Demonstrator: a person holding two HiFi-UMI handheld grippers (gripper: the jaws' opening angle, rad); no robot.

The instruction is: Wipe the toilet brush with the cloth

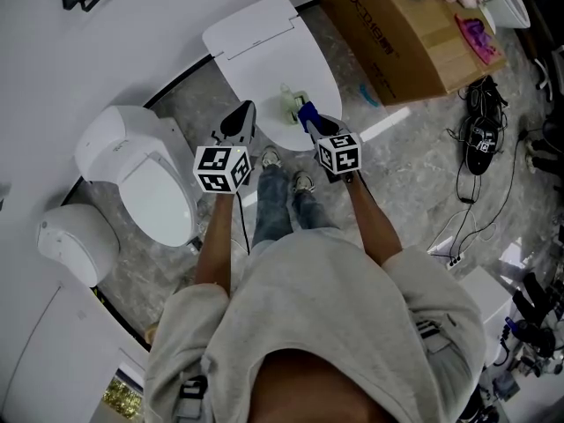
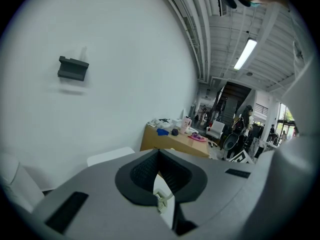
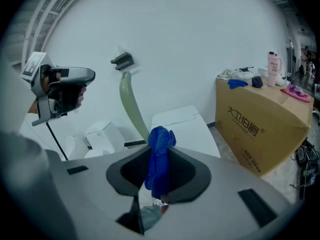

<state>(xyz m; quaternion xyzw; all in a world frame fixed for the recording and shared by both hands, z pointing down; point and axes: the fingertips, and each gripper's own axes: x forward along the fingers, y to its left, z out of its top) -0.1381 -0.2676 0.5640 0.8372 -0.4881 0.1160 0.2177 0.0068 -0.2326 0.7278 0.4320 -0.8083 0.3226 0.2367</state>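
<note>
A pale green toilet brush (image 1: 291, 103) stands upright in its holder on the closed lid of a white toilet (image 1: 256, 47). In the right gripper view its curved handle (image 3: 131, 104) rises just behind my jaws. My right gripper (image 1: 307, 117) is shut on a blue cloth (image 3: 159, 159), whose top sticks up close beside the brush handle. My left gripper (image 1: 241, 118) hovers left of the brush with its jaws closed and nothing in them. Through the slit under its jaws, the left gripper view shows the brush holder (image 2: 161, 200).
Two more white toilets (image 1: 150, 174) (image 1: 75, 241) stand to the left along the wall. A cardboard box (image 1: 401, 38) with small items on top sits right of the toilet. Black shoes and cables (image 1: 480, 135) lie on the marble floor. A dark bracket (image 3: 122, 60) hangs on the wall.
</note>
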